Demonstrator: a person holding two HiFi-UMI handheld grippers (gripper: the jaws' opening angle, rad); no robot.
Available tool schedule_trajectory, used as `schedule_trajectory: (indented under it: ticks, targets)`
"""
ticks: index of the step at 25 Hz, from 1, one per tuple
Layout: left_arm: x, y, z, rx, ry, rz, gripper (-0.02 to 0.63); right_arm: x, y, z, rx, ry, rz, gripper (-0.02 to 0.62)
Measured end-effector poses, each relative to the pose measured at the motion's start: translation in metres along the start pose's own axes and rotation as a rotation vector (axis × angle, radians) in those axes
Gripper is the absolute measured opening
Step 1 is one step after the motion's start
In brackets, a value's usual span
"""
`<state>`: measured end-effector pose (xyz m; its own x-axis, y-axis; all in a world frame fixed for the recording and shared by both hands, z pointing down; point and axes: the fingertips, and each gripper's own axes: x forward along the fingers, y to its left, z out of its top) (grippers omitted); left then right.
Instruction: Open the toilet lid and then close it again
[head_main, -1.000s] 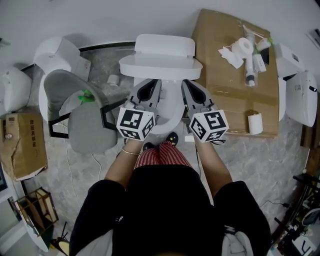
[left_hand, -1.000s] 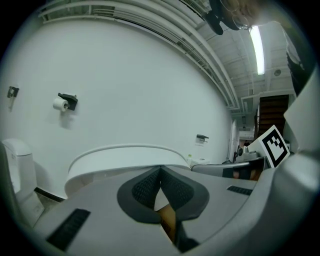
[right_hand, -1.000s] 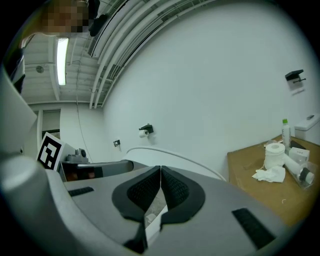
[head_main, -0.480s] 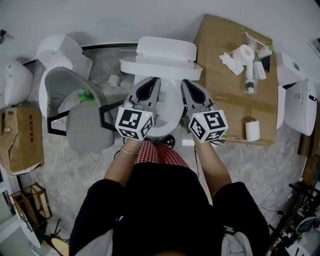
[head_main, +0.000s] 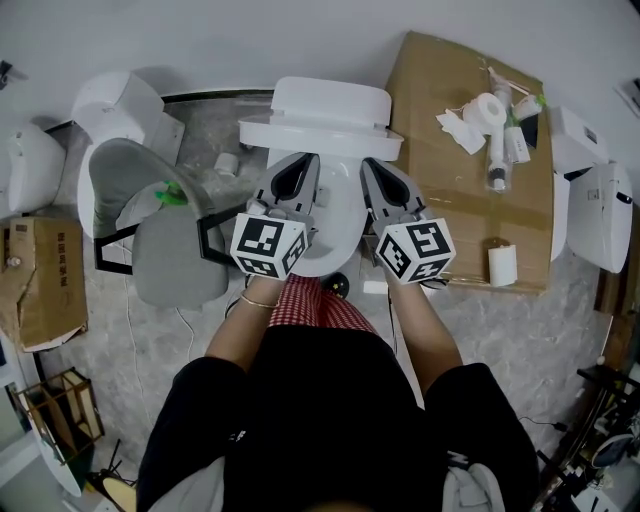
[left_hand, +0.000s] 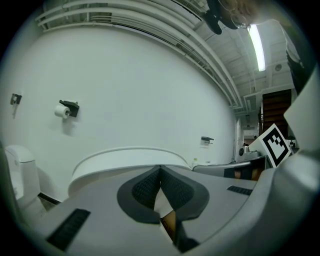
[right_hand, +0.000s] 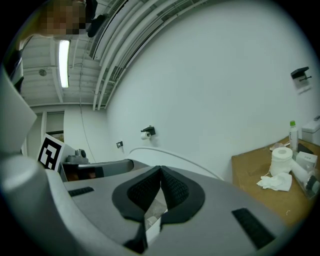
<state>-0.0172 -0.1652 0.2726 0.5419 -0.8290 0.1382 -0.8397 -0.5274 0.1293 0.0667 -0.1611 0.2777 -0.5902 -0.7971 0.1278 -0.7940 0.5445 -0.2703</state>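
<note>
**Lid looks up, both grippers shut and empty: slam risk ahead**

The toilet lid (head_main: 322, 132) appears to be stood up against the tank (head_main: 325, 98), with the bowl (head_main: 338, 228) left exposed below it. The left gripper (head_main: 304, 160) and right gripper (head_main: 371, 163) are held side by side over the bowl, just in front of the lid. In each gripper view the jaws are pressed tip to tip with nothing caught between them.

So closing is probably what's left. With the tips shut, the smooth rounded rim could only be nudged, not gripped. If it's tipped past balance without being supported, it could get dropped and slammed onto the bowl. The two grippers could also be knocked together, being that close.

No brand or label can be read anywhere. Only black-and-white square markers are seen on the cubes, and the cardboard (head_main: 455, 190) looks unprinted.
</note>
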Motion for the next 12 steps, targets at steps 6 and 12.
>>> schedule_trajectory:
  ticks: [6, 12]
  targets:
    - [0.006, 0.003, 0.005, -0.003, -0.01, -0.006, 0.003, 0.005, -0.003, 0.005, -0.006, -0.008, -0.014, 0.02]
    - [0.014, 0.006, 0.012, 0.002, -0.016, -0.013, 0.003, 0.01, -0.007, 0.013, -0.011, -0.012, -0.025, 0.02]
